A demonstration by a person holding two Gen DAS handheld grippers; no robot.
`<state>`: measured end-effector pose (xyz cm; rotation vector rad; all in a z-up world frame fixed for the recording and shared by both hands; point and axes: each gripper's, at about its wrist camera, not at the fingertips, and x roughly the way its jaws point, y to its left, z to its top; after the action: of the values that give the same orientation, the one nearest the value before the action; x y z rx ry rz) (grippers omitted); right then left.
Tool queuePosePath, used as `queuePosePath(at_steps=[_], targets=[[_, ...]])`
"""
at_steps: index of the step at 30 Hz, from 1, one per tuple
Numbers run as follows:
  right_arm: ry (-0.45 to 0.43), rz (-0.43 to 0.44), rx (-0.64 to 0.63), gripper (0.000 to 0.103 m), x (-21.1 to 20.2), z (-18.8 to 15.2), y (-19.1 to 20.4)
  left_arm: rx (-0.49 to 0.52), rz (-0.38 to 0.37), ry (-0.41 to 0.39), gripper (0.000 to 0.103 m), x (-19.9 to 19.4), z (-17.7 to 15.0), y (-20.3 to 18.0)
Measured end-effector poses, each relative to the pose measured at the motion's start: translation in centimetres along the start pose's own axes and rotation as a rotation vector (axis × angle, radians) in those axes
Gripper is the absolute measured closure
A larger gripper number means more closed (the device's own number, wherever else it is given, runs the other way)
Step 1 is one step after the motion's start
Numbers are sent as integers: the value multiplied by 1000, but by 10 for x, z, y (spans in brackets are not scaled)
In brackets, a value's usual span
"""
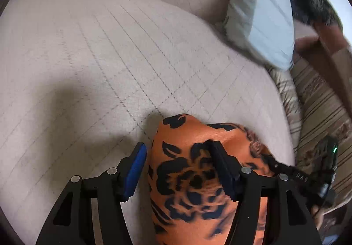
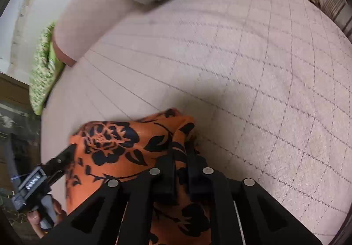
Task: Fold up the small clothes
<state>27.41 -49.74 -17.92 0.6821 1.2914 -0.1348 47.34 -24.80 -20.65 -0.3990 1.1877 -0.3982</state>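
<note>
A pale quilted bed (image 1: 110, 58) fills both views, with a blue-white pillow (image 1: 270, 25) at its far edge (a green patterned cushion (image 2: 41, 73) sits at another). The orange black-flowered garment (image 1: 198, 179) hangs bunched above the bed. The right hand-held gripper (image 2: 180, 170) is clamped on its fabric; the left hand-held gripper (image 1: 178, 170) stands wide apart, gripping nothing.

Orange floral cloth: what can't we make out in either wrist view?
- Orange floral cloth: garment type and lower part, cut off by the bottom edge in both views.
- Right gripper: pads hidden by cloth folds bunched between its near-closed fingers.
- Left gripper: open; any contact under its right finger unclear.
</note>
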Motion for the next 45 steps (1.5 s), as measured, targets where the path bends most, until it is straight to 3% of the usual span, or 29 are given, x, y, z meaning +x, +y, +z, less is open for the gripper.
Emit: queuePosePath(at_steps=[2, 4, 5, 6, 9, 12, 14, 18, 20, 22, 26, 27, 29, 30, 32, 35, 39, 45], targets=[[-49, 67, -17, 74, -24, -10, -1, 9, -53, -33, 45, -34, -12, 0], [-96, 101, -30, 40, -45, -19, -1, 17, -84, -53, 43, -54, -27, 2], [-111, 115, -27, 28, -52, -25, -2, 19, -92, -52, 42, -64, -41, 6], [-120, 135, -12, 27, -60, -32, -7, 21, -94, -40, 41, -69, -49, 7], [-67, 184, 63, 27, -58, -59, -21, 8, -136, 18, 40, -75, -90, 17], [42, 122, 151, 27, -43, -78, -37, -35, -155, 68, 40, -63, -112, 30], [112, 205, 189, 28, -33, -80, -42, -126, -209, 112, 40, -48, -119, 42], [183, 171, 186, 30, -14, -81, -41, -221, -239, 164, 40, -23, -110, 57], [183, 166, 178, 31, -13, -81, -38, -240, -249, 171, 40, -20, -100, 59], [181, 173, 182, 39, -14, -82, -37, -274, -261, 163, 40, -14, -88, 62], [195, 184, 193, 41, -6, -80, -32, -293, -223, 184, 40, 6, -66, 56], [195, 178, 188, 44, -4, -77, -29, -301, -214, 192, 43, 10, -63, 56], [193, 160, 162, 62, -1, -78, -23, -306, -216, 189, 63, 12, -61, 54], [197, 167, 151, 66, 0, -79, -21, -292, -214, 179, 67, 8, -60, 53], [174, 169, 130, 74, -5, -81, -14, -246, -237, 155, 77, -6, -59, 51], [100, 180, 57, 79, -22, -91, 3, -257, -334, 160, 80, -31, -65, 62], [51, 293, -23, 82, -34, -110, 32, -196, -366, 76, 81, -81, -59, 87], [-12, 349, -146, 82, -25, -116, 103, -166, -347, -49, 80, -131, -57, 137]])
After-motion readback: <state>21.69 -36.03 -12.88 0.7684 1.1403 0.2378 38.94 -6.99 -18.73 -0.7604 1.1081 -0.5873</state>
